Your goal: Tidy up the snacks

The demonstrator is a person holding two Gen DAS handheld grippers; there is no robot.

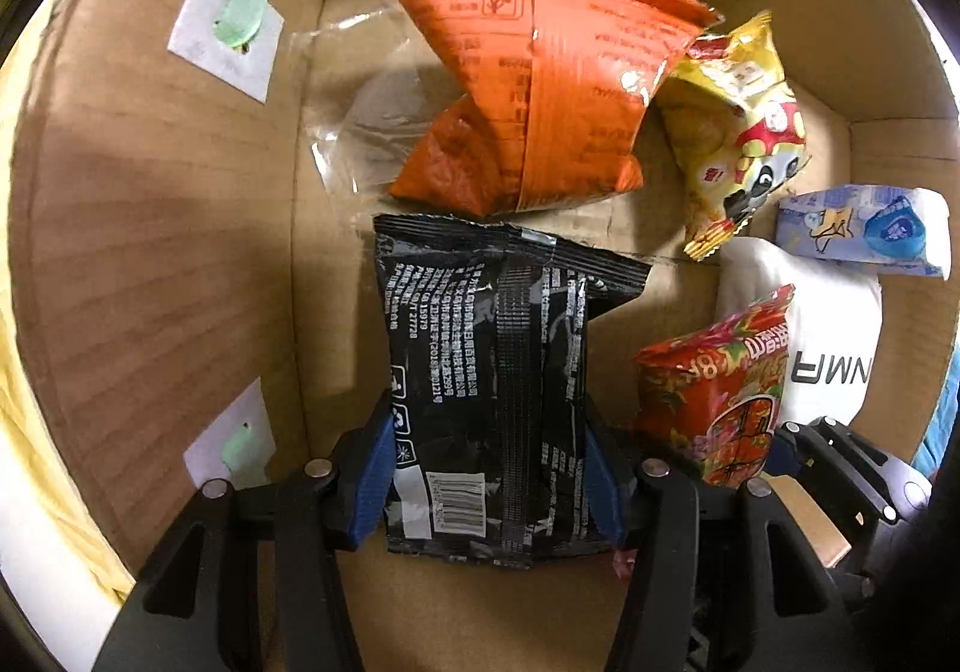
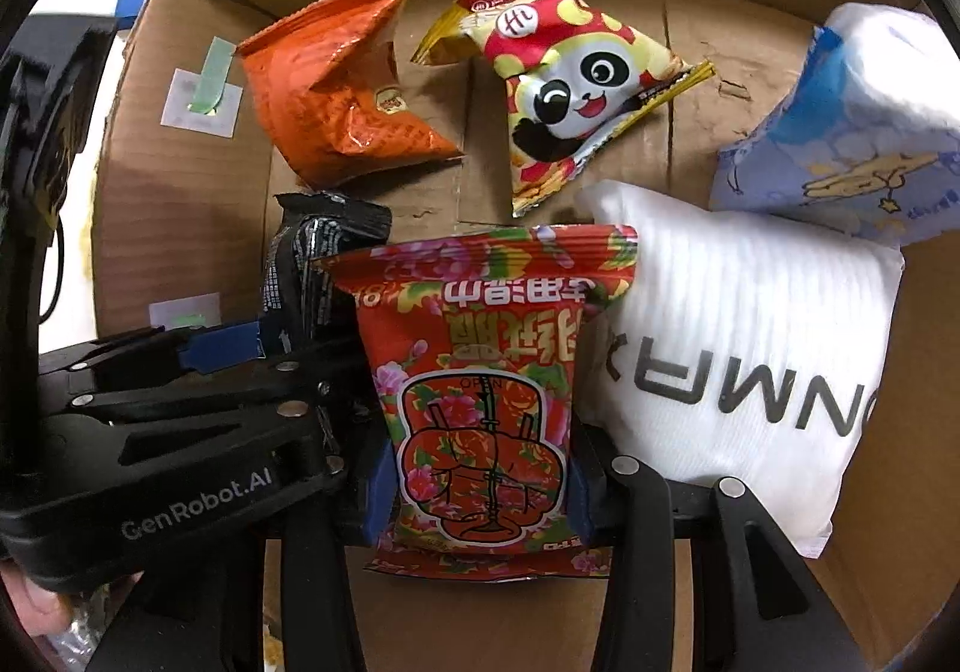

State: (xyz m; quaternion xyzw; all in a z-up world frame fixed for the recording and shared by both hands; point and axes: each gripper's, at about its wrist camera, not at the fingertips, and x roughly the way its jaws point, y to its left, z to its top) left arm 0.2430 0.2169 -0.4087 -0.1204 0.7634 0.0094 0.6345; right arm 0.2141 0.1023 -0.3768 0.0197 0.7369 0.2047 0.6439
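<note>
Both grippers reach down into a cardboard box (image 1: pixel 150 252). My left gripper (image 1: pixel 489 483) is shut on a black snack packet (image 1: pixel 486 372) held over the box floor near the left wall. My right gripper (image 2: pixel 480 486) is shut on a red flowered snack packet (image 2: pixel 486 390), just right of the black packet (image 2: pixel 312 264). The left gripper (image 2: pixel 222 348) shows at the left of the right wrist view. An orange chip bag (image 1: pixel 540 90) and a yellow panda snack bag (image 2: pixel 570 84) lie at the far end of the box floor.
A white pouch with dark lettering (image 2: pixel 738 360) lies right of the red packet, with a blue-and-white tissue pack (image 2: pixel 852 132) leaning above it. Clear plastic wrap (image 1: pixel 354 102) lies by the orange bag. Taped white labels (image 1: pixel 231 18) sit on the left wall.
</note>
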